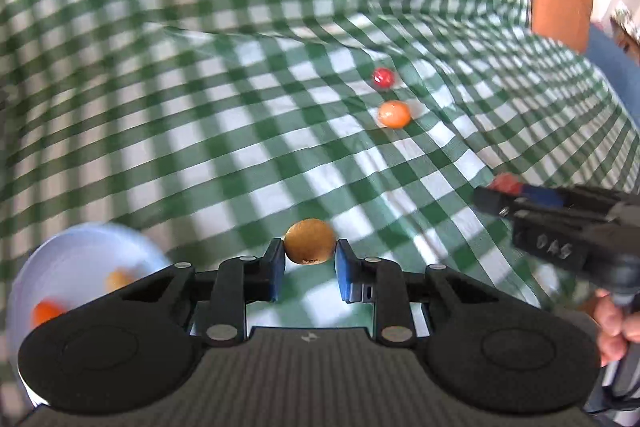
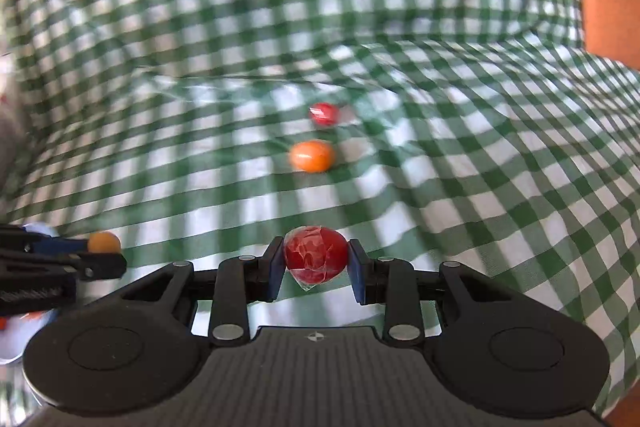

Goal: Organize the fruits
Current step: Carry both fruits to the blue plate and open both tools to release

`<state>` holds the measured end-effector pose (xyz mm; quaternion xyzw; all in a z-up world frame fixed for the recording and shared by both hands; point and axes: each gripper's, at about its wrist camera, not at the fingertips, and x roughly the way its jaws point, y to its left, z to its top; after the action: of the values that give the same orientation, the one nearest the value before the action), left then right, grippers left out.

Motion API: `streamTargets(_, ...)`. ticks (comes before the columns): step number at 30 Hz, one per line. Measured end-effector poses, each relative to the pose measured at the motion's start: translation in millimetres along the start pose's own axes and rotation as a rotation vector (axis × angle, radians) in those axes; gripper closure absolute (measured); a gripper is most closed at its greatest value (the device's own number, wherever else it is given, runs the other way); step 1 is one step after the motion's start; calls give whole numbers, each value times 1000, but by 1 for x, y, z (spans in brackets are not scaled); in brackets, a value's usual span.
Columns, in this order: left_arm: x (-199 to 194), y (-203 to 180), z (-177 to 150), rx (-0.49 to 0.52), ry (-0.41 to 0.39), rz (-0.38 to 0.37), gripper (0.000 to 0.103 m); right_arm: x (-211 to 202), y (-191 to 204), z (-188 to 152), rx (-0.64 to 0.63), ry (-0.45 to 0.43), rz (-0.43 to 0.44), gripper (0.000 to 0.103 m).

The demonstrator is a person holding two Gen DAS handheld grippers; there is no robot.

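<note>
Two hand-held grippers at work above a table draped in green-checked cloth (image 1: 240, 107). White plate (image 1: 72, 251) near the left edge, cut off by the frame, already loaded with two blurred orange fruits (image 1: 46, 311), so probably the collecting spot. Left hand-held gripper (image 1: 310, 259) clamped on a brown, kiwi-like fruit (image 1: 310, 241), raised off the cloth close beside the plate, presumably for dropping in. Right hand-held gripper (image 2: 316, 263) closed on a red fruit in clear wrap (image 2: 316, 254), likewise lifted clear. Farther toward the far edge, well apart from the plate, waiting on the cloth: an orange fruit (image 2: 312, 156) and, just behind, a small red one (image 2: 324, 113). Motion blur throughout; exact fruit kinds hard to tell.
</note>
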<state>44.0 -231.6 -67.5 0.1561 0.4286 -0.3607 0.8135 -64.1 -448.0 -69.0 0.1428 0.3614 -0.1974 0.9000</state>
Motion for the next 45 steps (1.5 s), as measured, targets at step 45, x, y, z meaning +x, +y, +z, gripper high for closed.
streamTargets(45,-126,166,-90,-230,-11,223,74,-100,249,-82,-403,92,323,69)
